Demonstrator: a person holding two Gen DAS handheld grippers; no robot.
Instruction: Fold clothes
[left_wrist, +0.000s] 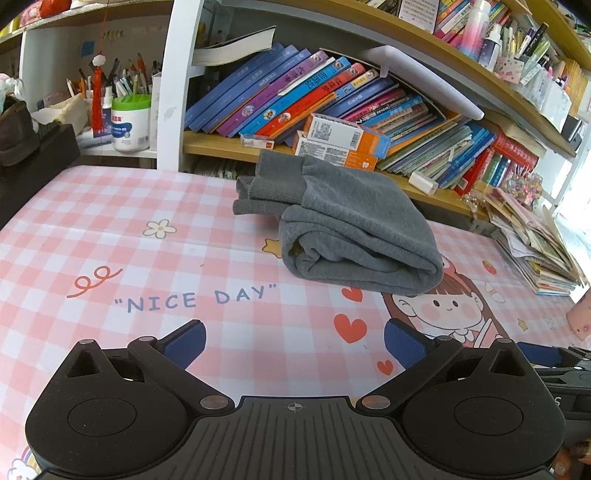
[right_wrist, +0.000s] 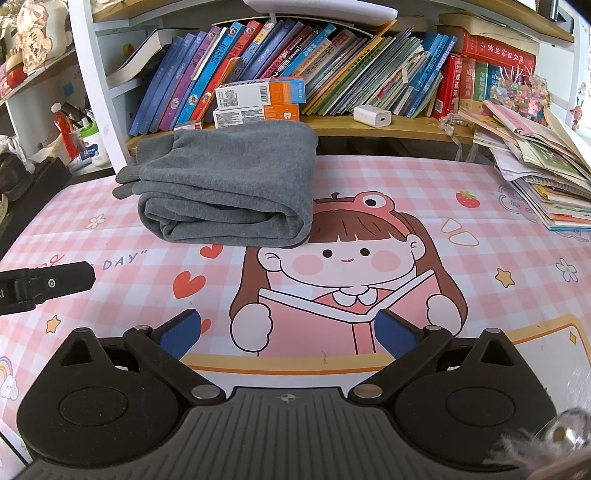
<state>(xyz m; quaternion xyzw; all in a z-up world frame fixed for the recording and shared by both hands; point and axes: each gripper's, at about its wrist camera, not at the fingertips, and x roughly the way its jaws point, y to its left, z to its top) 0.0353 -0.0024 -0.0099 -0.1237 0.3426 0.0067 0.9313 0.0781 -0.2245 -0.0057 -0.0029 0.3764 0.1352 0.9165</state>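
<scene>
A grey garment (left_wrist: 343, 225) lies folded into a thick bundle on the pink checked table mat (left_wrist: 147, 258), near the back edge by the bookshelf; its ribbed cuffs stick out to the left. It also shows in the right wrist view (right_wrist: 229, 184). My left gripper (left_wrist: 293, 341) is open and empty, well in front of the garment. My right gripper (right_wrist: 288, 330) is open and empty, over the cartoon girl print (right_wrist: 343, 280), also in front of the garment. The left gripper's finger (right_wrist: 48, 286) shows at the left edge of the right wrist view.
A low bookshelf (left_wrist: 332, 103) full of leaning books runs behind the table, with orange boxes (right_wrist: 258, 99) and a white charger (right_wrist: 373, 115) on its ledge. A pile of booklets (right_wrist: 546, 173) sits at the back right. Pen pots (left_wrist: 129, 114) stand at the back left.
</scene>
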